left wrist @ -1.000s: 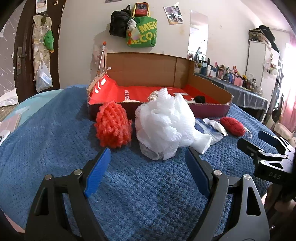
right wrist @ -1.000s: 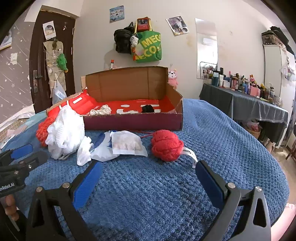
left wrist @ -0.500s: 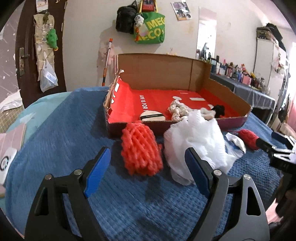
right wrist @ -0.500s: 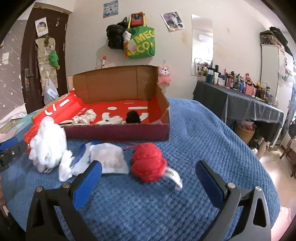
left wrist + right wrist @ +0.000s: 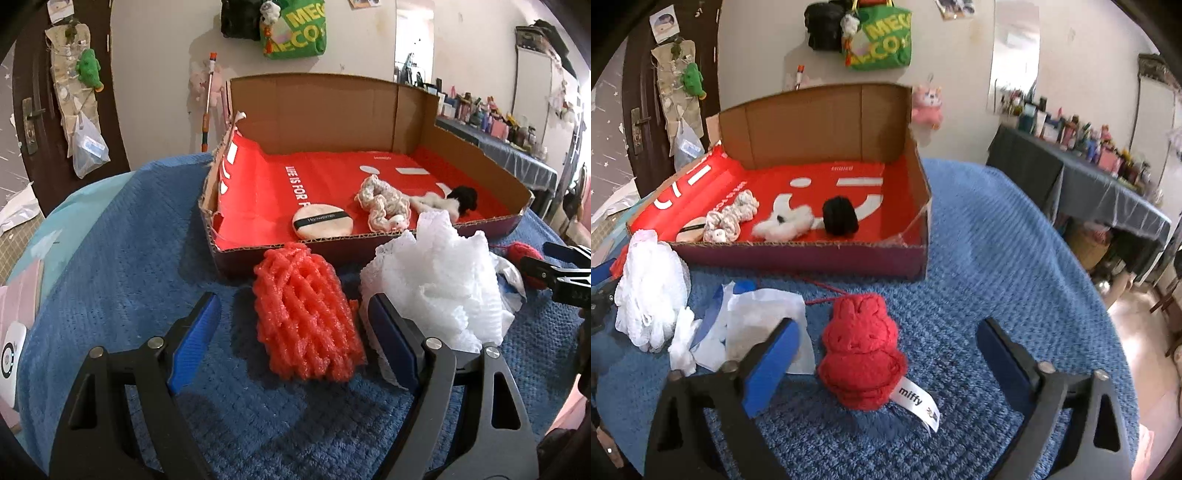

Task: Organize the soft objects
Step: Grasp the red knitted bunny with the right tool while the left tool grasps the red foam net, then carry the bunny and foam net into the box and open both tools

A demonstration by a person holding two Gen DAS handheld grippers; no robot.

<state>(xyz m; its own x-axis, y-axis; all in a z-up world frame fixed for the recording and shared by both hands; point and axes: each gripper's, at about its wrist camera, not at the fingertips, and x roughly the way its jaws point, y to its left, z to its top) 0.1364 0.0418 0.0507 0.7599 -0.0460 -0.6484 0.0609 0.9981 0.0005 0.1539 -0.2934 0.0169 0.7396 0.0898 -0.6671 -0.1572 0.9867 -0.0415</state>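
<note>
1. Jaws on both grippers are closing as I watch, and neither pair presses on anything.
2. On my left gripper [image 5: 291, 332], the red foam net [image 5: 308, 317] sits between the blue pads [image 5: 194, 341]; I see a gap on the left side, and the right pad stands just beside the net, contact unclear.
3. On my right gripper [image 5: 886, 358], the red knitted rabbit [image 5: 862, 349] lies between the jaws, nearer the left pad, with clear space on its right; its white "miffy" tag [image 5: 918, 400] trails toward me.
4. Both soft things rest on the blue blanket [image 5: 990, 258] in front of the cardboard box [image 5: 369, 110].
5. I see the white mesh puff [image 5: 439, 284] just right of the foam net, touching my left gripper's right finger.
6. White crumpled paper with a blue strip [image 5: 753, 321] lies left of the rabbit, behind my right gripper's left finger.
7. Inside the box, on its red liner, I make out a round powder puff [image 5: 322, 220], a pale scrunchie [image 5: 384, 203], a white fluffy piece [image 5: 785, 223] and a black pompom [image 5: 840, 216].
8. My right gripper shows at the right edge of the left wrist view, beside the rabbit.
</note>
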